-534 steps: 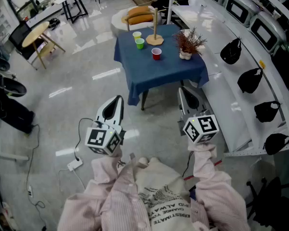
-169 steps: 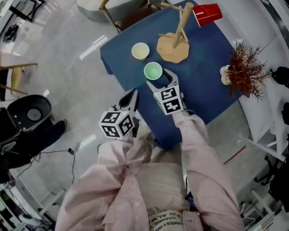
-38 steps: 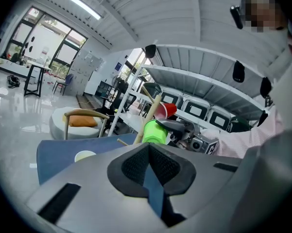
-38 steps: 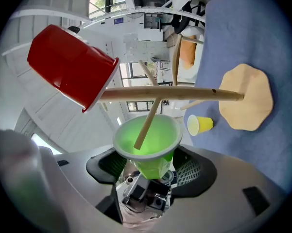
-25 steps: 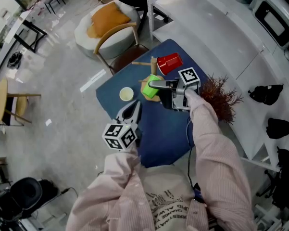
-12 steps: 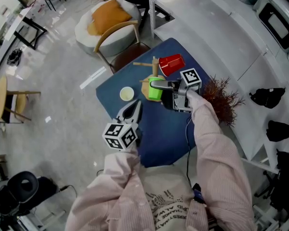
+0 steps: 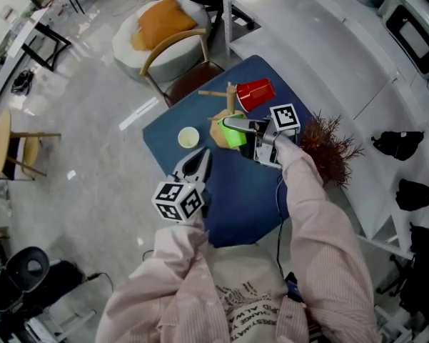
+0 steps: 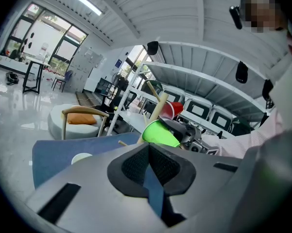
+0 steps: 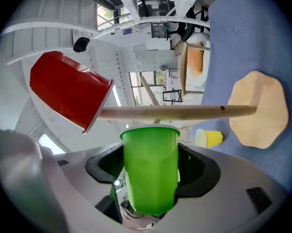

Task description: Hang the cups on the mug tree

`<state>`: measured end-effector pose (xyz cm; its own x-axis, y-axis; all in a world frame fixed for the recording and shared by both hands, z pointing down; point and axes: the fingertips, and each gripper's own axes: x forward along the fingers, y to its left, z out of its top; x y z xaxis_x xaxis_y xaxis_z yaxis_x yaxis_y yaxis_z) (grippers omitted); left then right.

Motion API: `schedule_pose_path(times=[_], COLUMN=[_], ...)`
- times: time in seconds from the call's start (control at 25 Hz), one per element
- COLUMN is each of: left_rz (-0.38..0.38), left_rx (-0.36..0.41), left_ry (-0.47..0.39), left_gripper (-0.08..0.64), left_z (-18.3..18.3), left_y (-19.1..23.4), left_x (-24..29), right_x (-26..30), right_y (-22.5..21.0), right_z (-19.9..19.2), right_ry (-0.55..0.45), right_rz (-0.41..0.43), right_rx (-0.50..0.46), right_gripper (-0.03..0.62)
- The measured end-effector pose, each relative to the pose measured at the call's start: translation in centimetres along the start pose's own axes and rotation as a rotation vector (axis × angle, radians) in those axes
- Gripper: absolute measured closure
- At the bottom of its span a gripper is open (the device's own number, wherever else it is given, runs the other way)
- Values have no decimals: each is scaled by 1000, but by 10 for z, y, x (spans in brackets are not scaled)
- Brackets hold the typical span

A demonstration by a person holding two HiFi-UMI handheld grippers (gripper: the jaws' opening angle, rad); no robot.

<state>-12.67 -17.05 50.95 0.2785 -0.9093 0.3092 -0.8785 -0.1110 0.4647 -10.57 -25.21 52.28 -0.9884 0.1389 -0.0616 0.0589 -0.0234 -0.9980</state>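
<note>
1. The green cup (image 9: 150, 171) lies on its side in the air, clamped round its lower body by the fingers of the right gripper (image 7: 234, 131). It sits close in front of the mug tree (image 7: 230, 102), which stands on the blue-clothed desk (image 7: 235, 199).
2. Its long axis runs along the fingers, with the open mouth leading toward the tree. In the right gripper view the trunk (image 9: 184, 111) crosses just past the rim, seemingly without touching it.
3. The coming move likely turns on lining that mouth up with a free peg (image 7: 210, 93). This peg juts from the trunk on the side away from the red cup (image 7: 255, 93), which already hangs near the top.
4. The yellow cup (image 7: 188, 138) stands upright on the desk beside the tree's base, not yet hung.
5. The left gripper (image 8: 149, 165) hovers over the desk's near edge, its fingers together on nothing. It is nearer the yellow cup, and the right one is at the tree.
</note>
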Motion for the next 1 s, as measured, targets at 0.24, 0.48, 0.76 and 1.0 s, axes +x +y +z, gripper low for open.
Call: schedule_pose_path(times=[0.24,0.48,0.76,1.0], left_rz=[-6,-16,-16,-20], left_rx=[1,2,2,3], left_ry=[3,6,4,3], left_gripper=[561,561,561,561], left_z=[-2,-6,-8,-12], left_y=[-3,-8,-10,-13], left_x=[-2,-4,-12,-17], right_x=[-6,-8,-11,-13], right_y=[-3,-5,-9,-10], right_z=[3,12,8,5], right_ry=[-41,-113,-154,-206], right_rz=[-27,-34,-24,-1], right_rx=[-37,-19,-10,-6], right_gripper=[302,301,267,247])
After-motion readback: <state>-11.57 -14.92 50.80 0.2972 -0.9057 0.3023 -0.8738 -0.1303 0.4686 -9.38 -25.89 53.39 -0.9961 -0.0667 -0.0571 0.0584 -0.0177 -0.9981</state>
